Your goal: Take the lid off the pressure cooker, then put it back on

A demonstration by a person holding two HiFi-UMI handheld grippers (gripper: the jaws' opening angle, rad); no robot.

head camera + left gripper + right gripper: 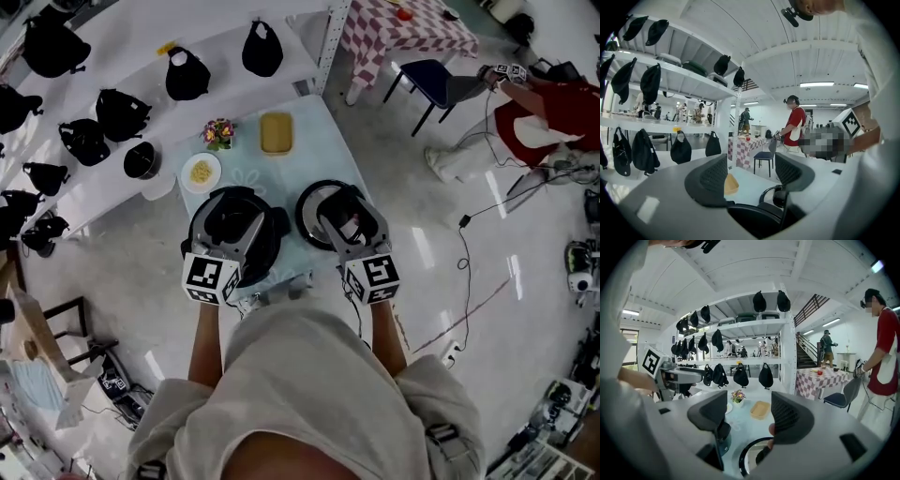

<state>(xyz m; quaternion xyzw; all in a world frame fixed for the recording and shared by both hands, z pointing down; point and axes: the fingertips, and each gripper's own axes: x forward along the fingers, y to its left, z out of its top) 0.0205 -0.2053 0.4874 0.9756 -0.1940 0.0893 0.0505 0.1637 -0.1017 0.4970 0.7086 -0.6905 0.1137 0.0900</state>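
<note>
The table (314, 155) carries the pressure cooker (223, 208) at its near left, uncovered. The lid (309, 214) lies flat on the tabletop just to the cooker's right. The left gripper (752, 174) hangs over the cooker, jaws spread, gripping nothing. The right gripper (749, 414) hangs over the lid, jaws spread wide and not clamped on it. A yellow tray (276, 132) sits at the table's far end.
</note>
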